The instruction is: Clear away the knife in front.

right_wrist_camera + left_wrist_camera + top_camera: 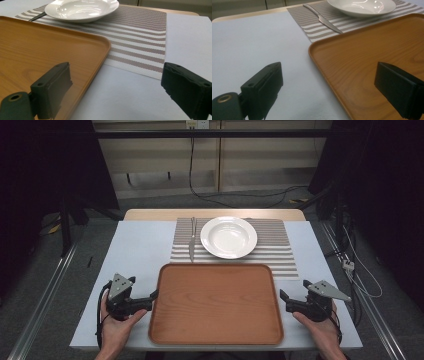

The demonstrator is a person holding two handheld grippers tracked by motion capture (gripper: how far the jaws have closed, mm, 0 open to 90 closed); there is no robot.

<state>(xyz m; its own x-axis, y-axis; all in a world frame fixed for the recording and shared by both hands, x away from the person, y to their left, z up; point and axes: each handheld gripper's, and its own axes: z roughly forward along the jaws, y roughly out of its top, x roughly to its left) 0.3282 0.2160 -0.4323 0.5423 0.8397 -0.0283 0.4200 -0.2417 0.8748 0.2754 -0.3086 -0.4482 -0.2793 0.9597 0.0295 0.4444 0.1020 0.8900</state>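
While jaws gape: left gripper [154, 296] straddles tray [216, 305] edge; right gripper [283, 299] likewise

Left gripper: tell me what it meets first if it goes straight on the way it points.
Probably the wooden tray: the left gripper, fingers open, points at its left rim, one finger already over the tray in its own view.

wooden tray [216, 305]: rectangular, orange-brown, rounded corners, low raised rim, nothing on it. lies flat on the near half of the table, far edge just beside the striped placemat [280, 247].
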